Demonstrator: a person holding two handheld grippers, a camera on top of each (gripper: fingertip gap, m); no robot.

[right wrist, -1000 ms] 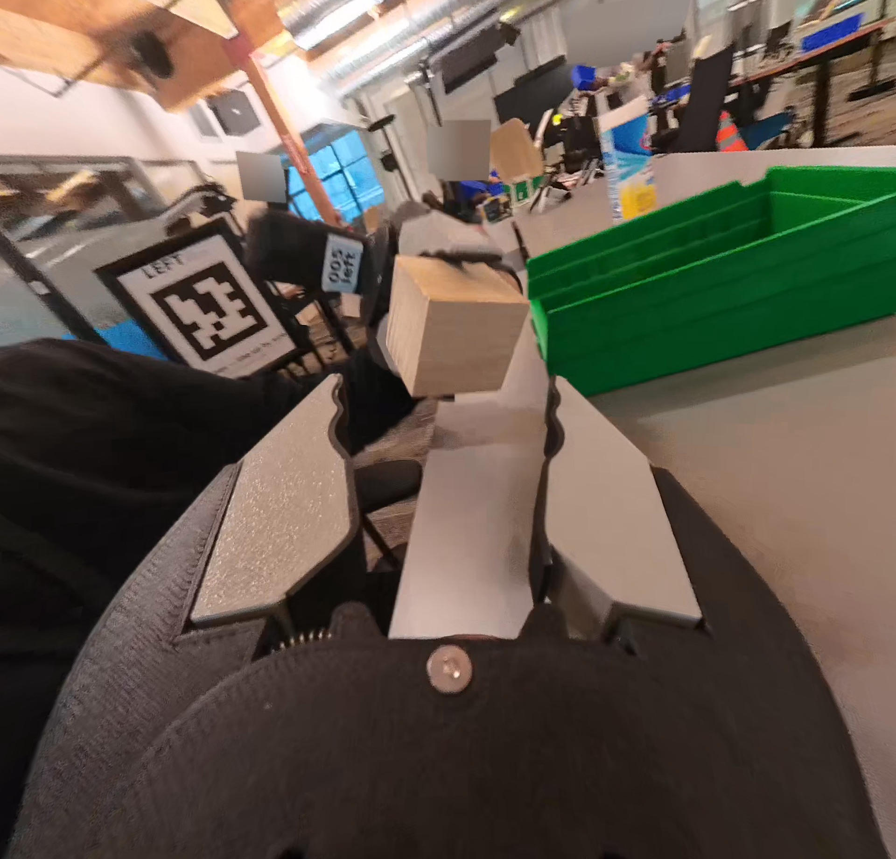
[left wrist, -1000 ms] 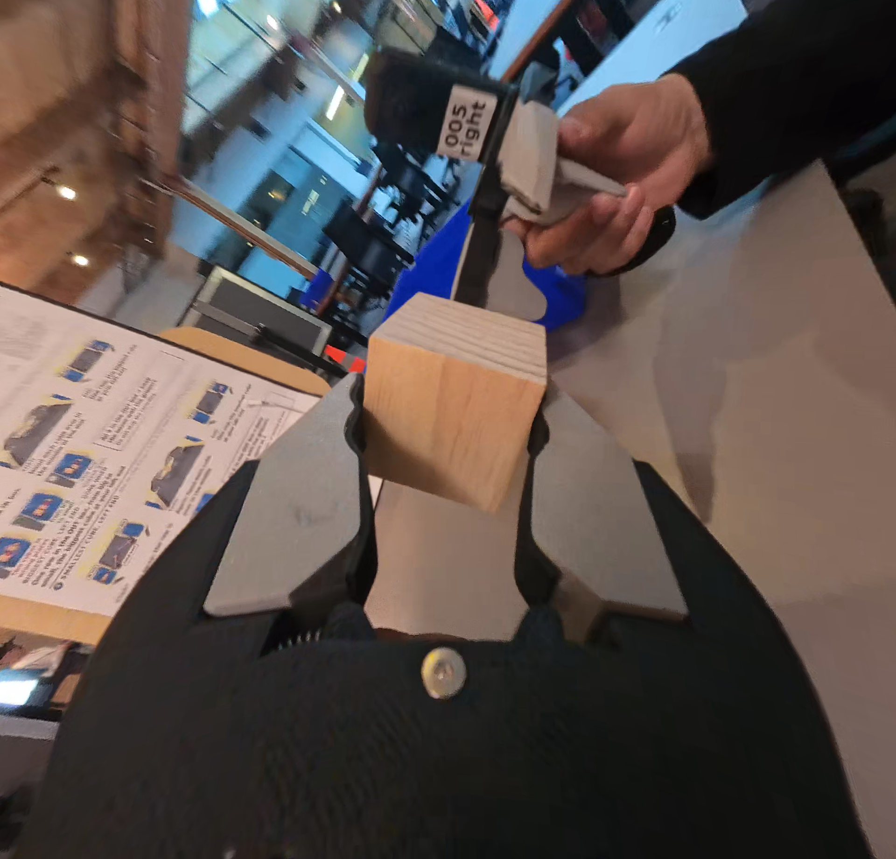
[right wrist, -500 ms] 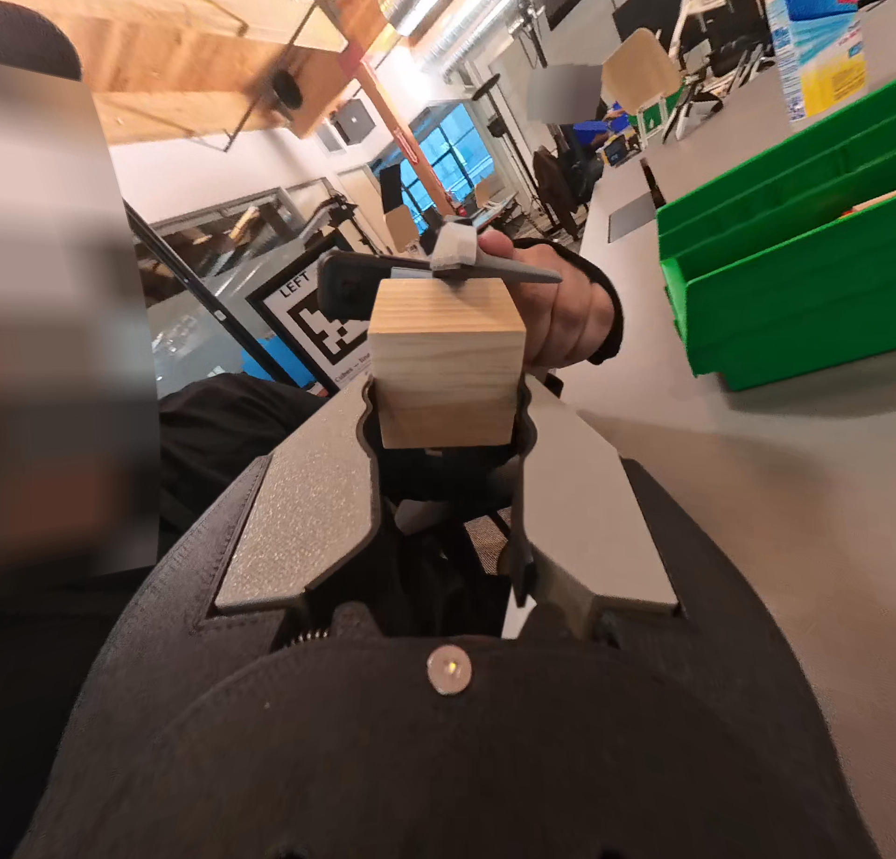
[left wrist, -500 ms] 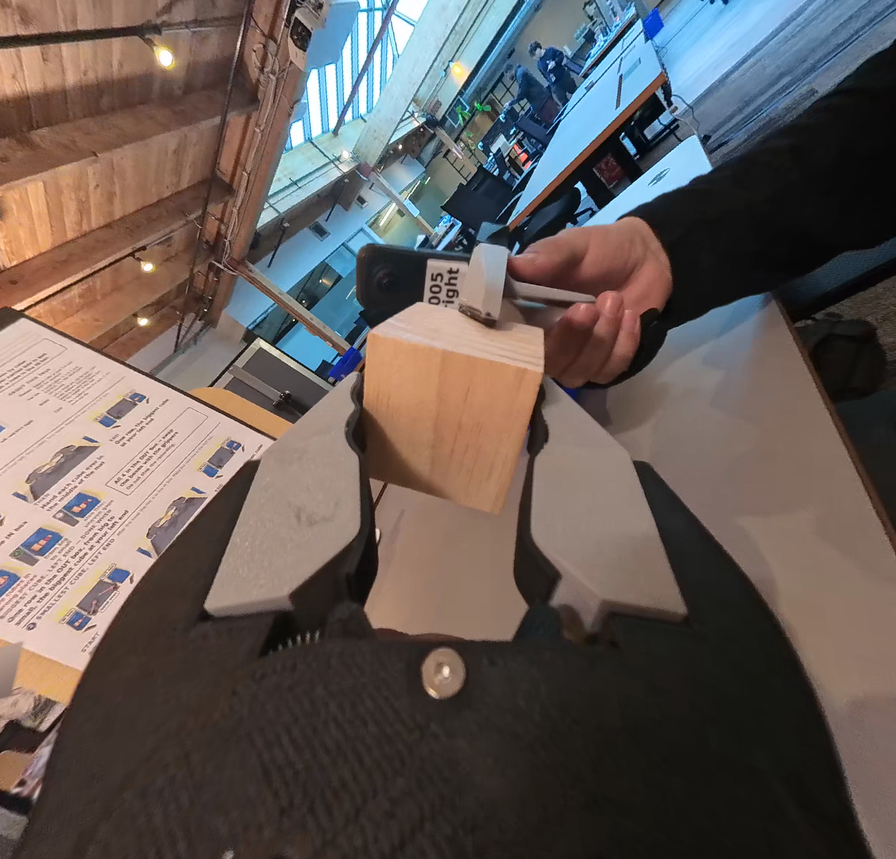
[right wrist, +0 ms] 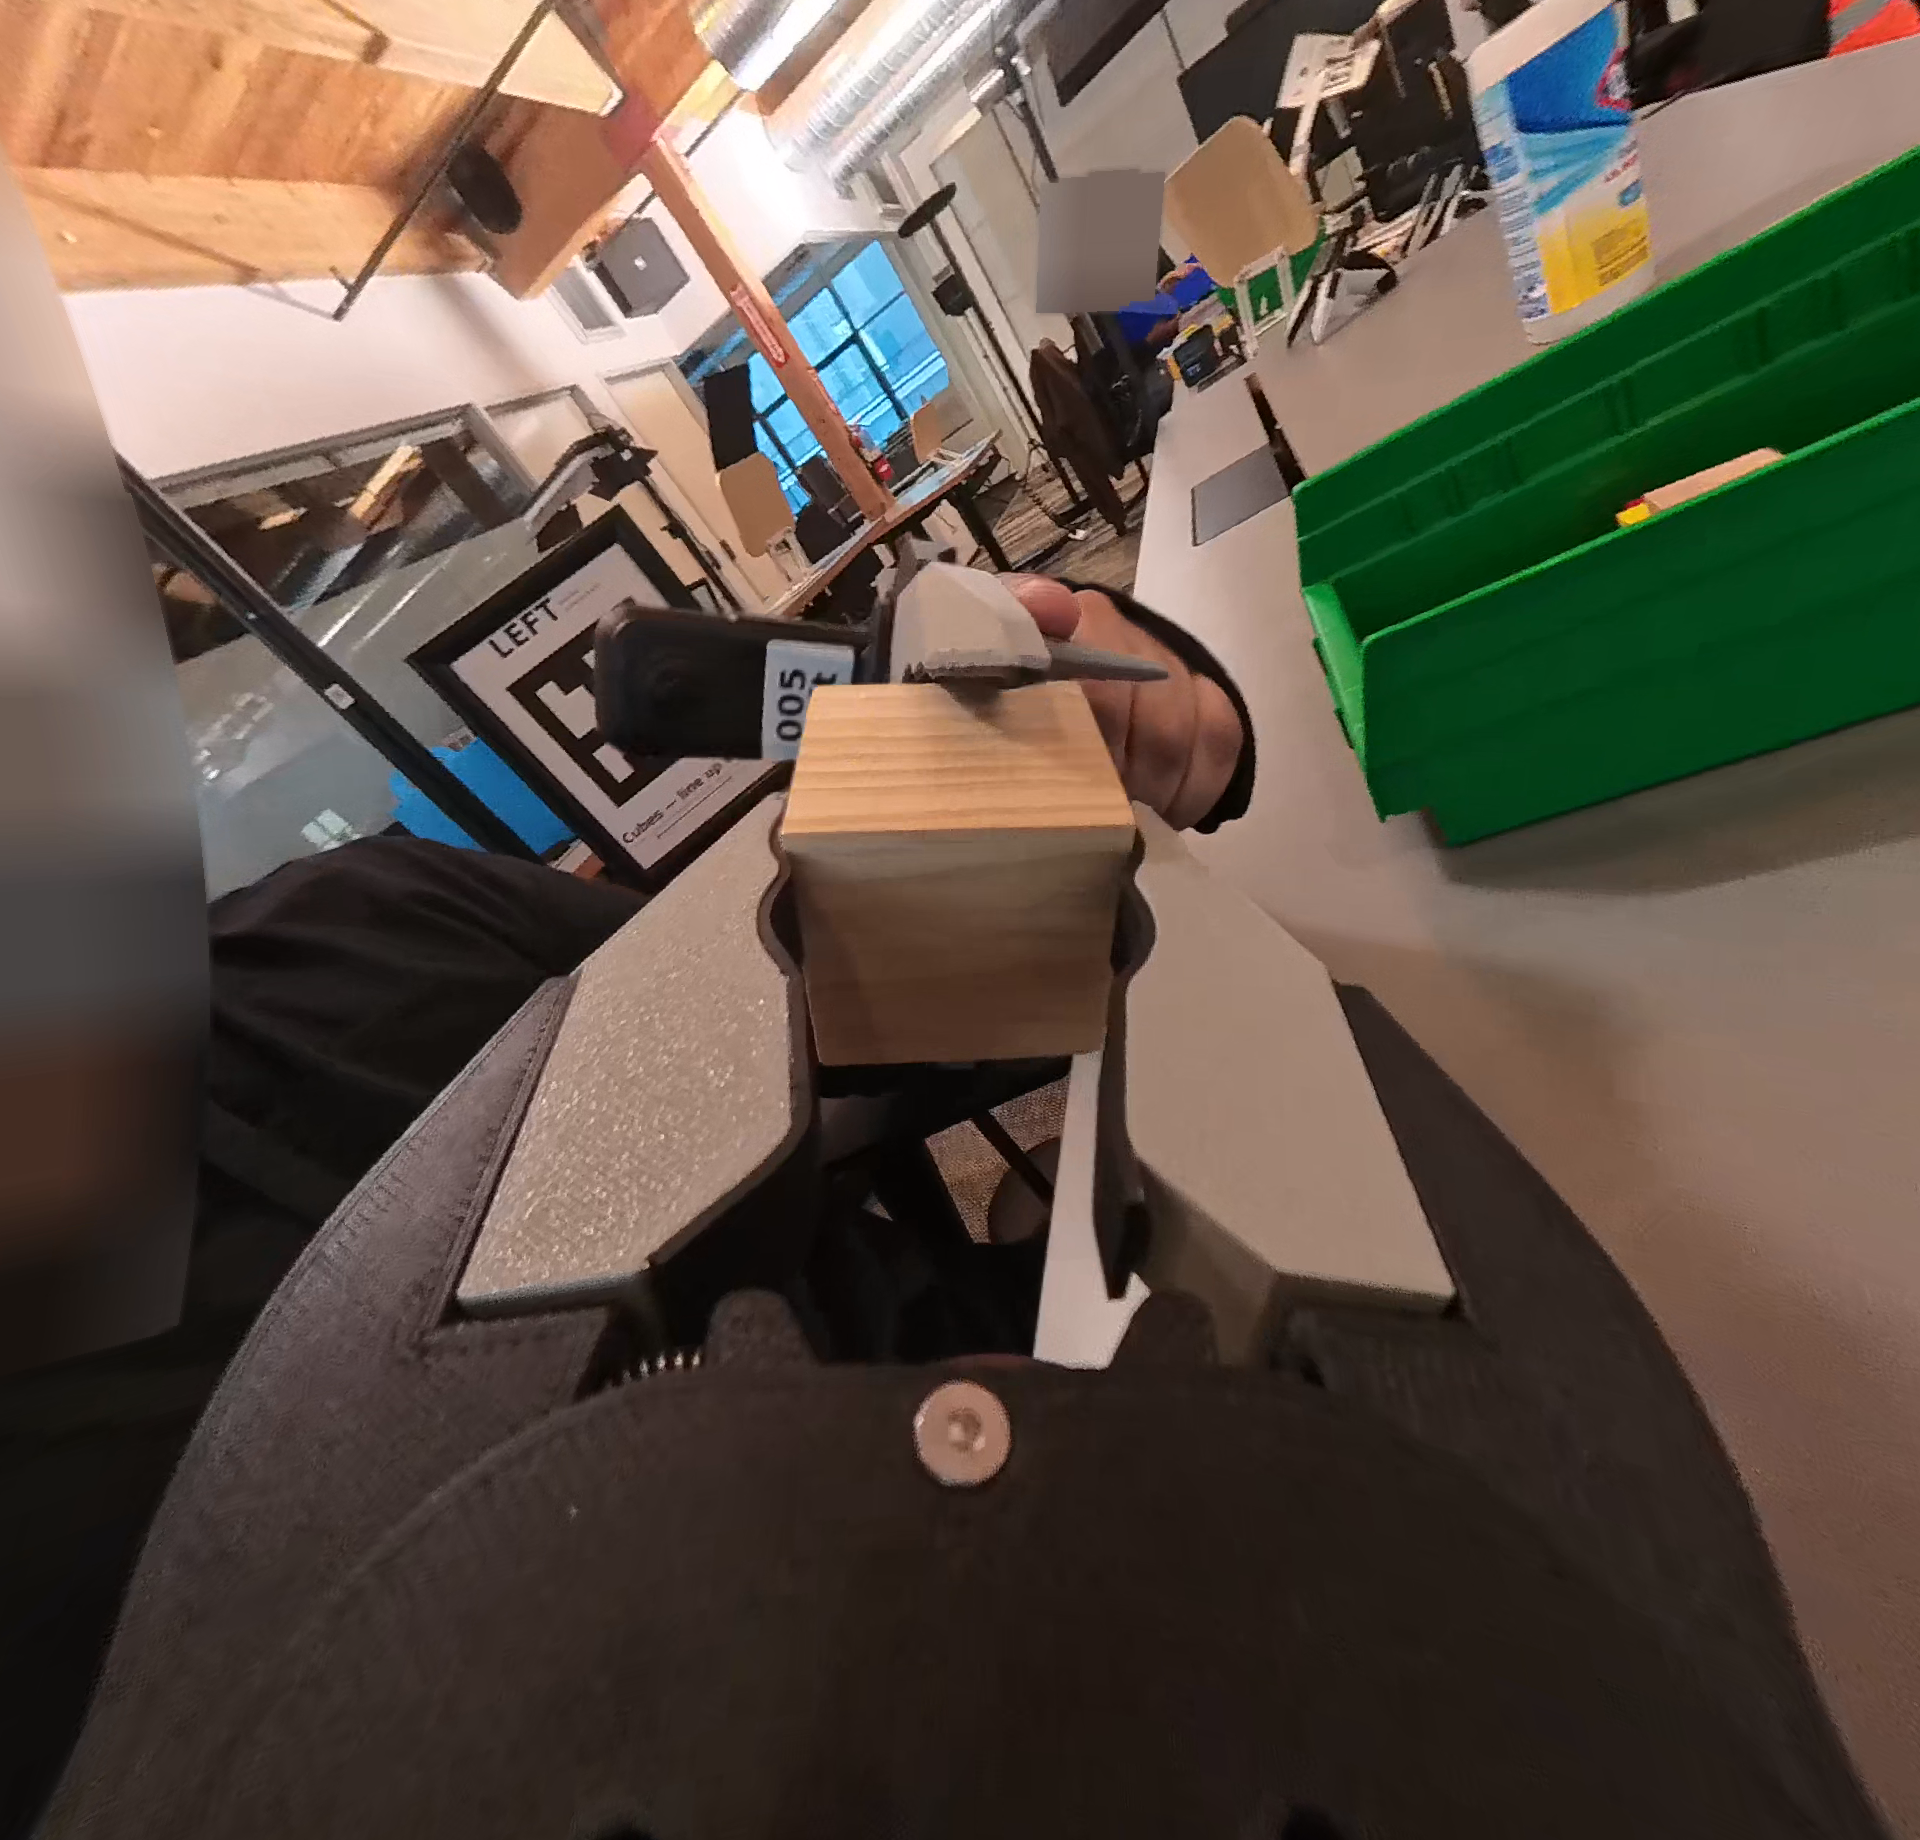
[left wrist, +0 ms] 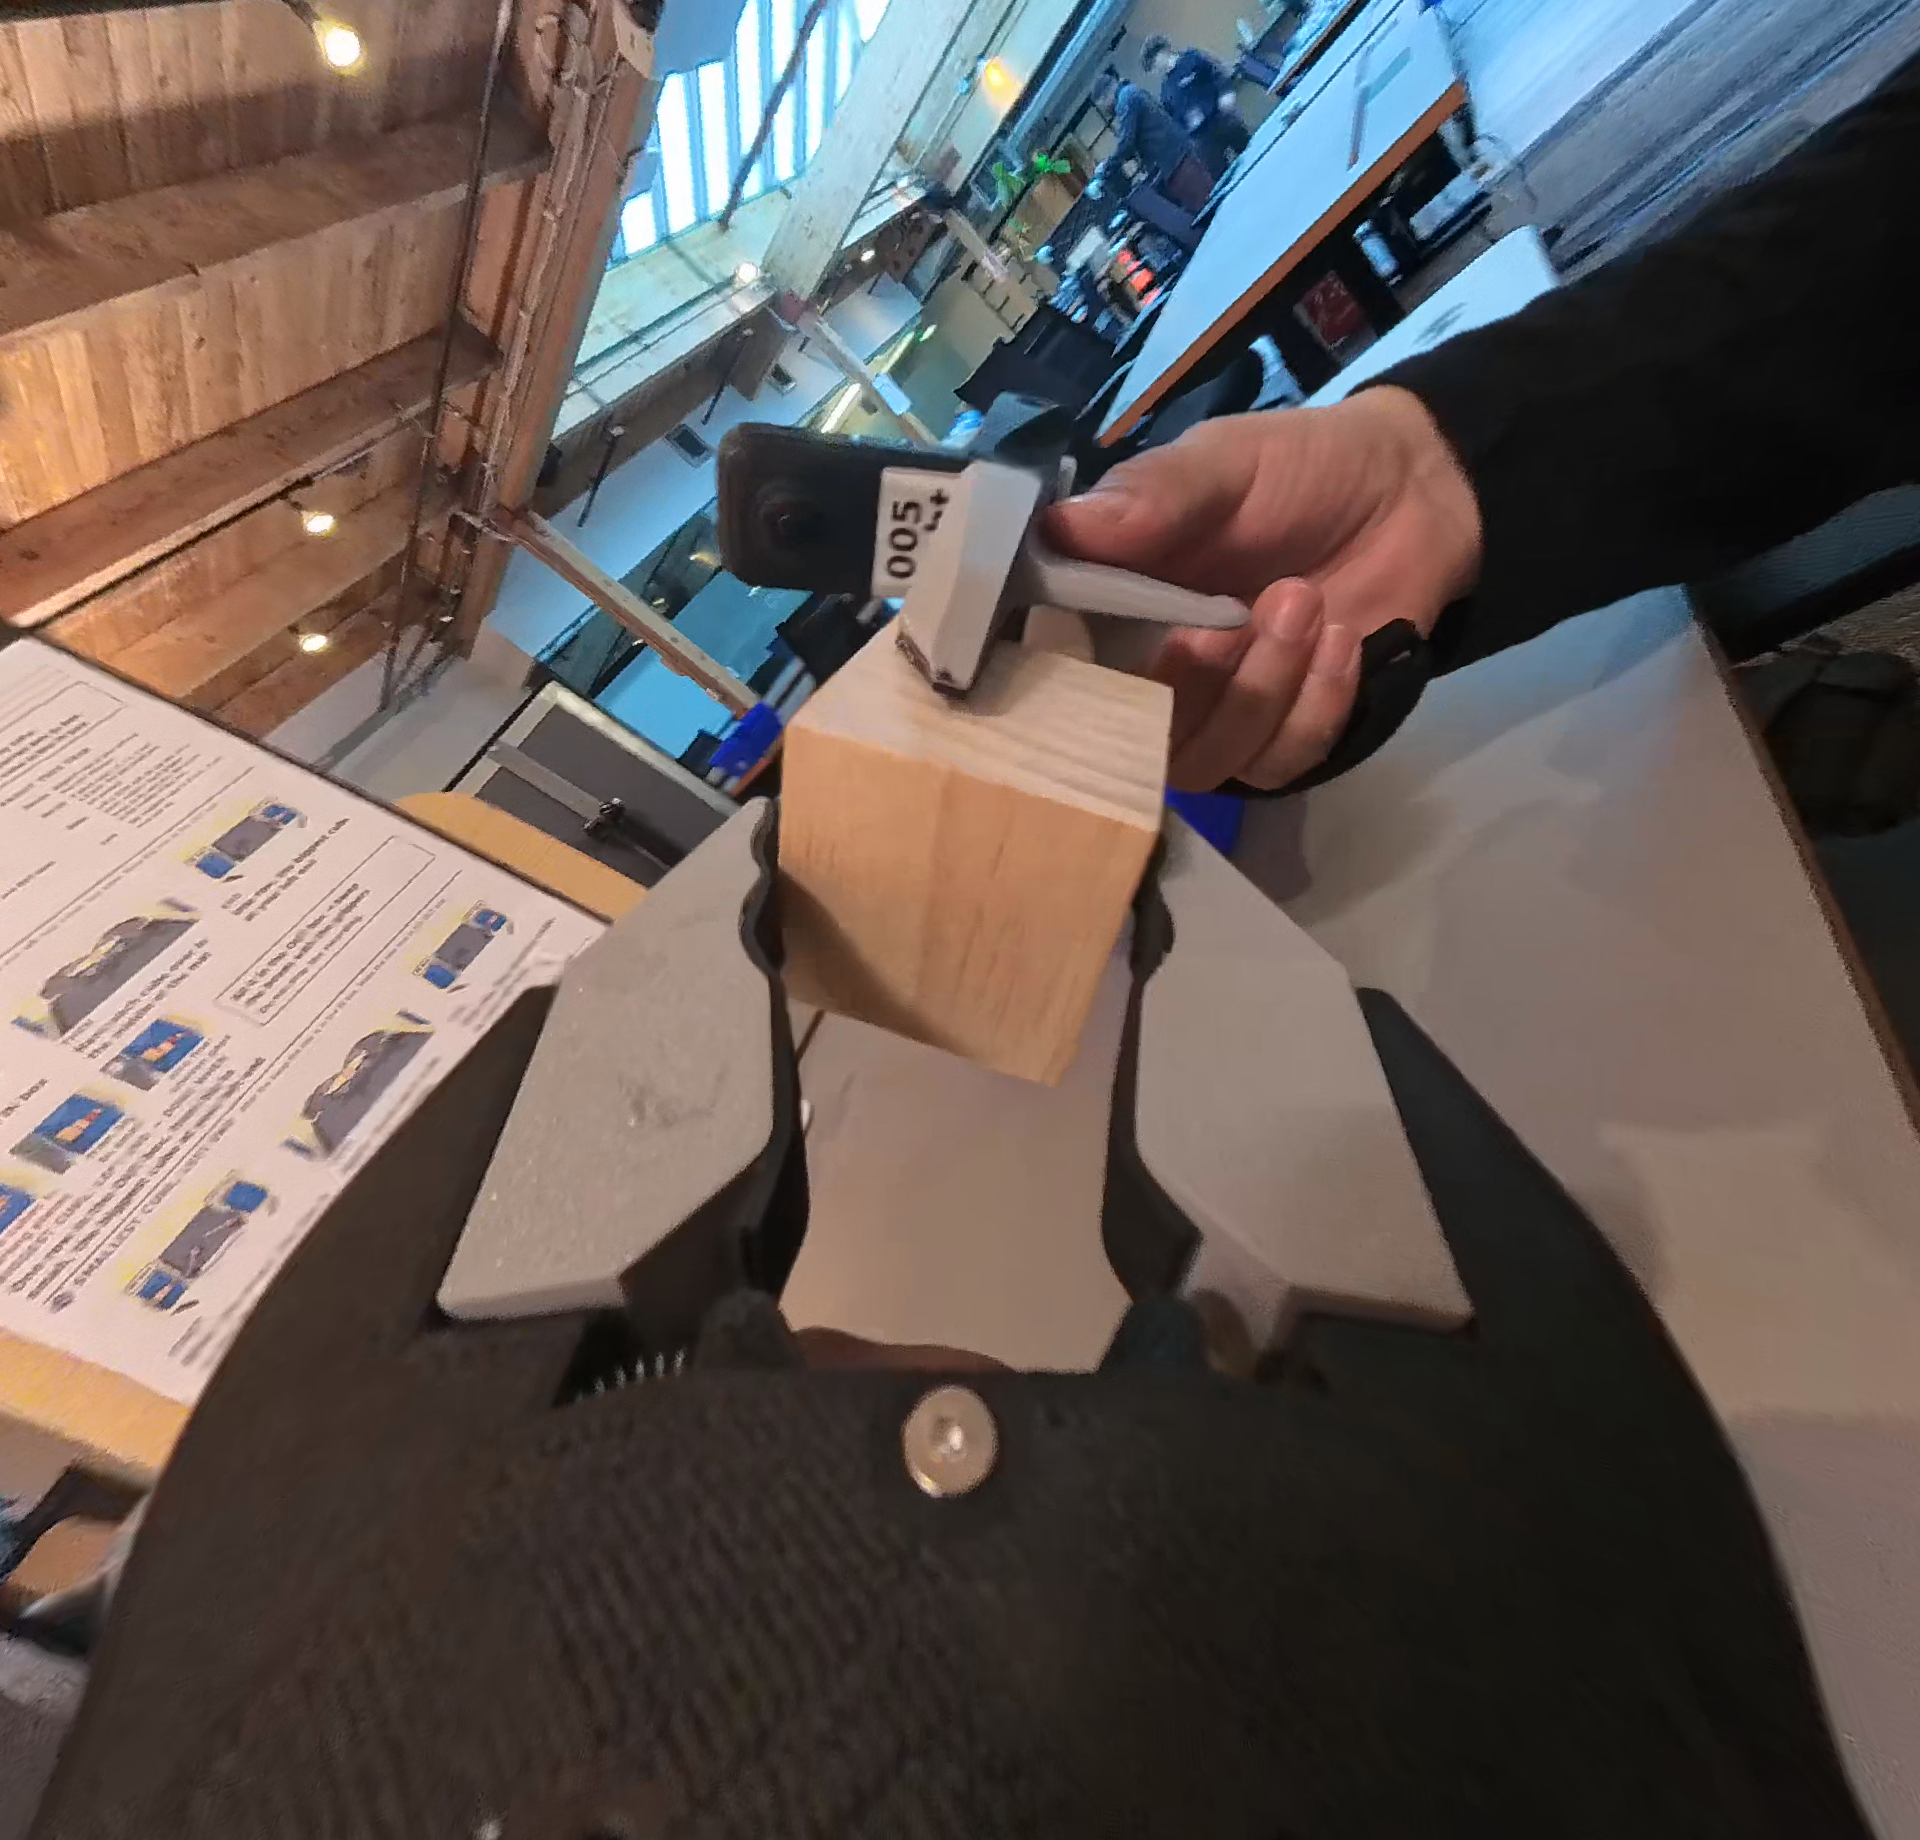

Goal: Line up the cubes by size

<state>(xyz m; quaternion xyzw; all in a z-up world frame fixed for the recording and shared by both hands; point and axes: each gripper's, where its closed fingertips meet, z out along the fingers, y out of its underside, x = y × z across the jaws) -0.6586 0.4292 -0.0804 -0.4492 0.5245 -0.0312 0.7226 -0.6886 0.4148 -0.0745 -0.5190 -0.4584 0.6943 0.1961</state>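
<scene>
A pale wooden cube point(left wrist: 966, 886) is clamped between the fingers of my left gripper point(left wrist: 958, 845), raised above the grey table. In the right wrist view the same cube point(right wrist: 956, 907) sits between the fingers of my right gripper point(right wrist: 958, 845), which touch its two sides. The right gripper point(left wrist: 935, 564), held by a hand in a black sleeve, shows in the left wrist view with one finger on the cube's top face. The left gripper point(right wrist: 966, 637) shows the same way in the right wrist view. Both grippers hold the one cube.
Green plastic bins point(right wrist: 1621, 647) stand on the grey table point(right wrist: 1662, 1063), with a wooden block point(right wrist: 1714, 476) in one. A wipes tub point(right wrist: 1569, 190) stands behind. A printed instruction sheet point(left wrist: 208, 959) lies at the left. A framed marker sign point(right wrist: 540, 710) stands behind the cube.
My right gripper came up to the cube held by my left gripper and its fingers closed from wide open onto the cube's sides. The left grip has not changed.
</scene>
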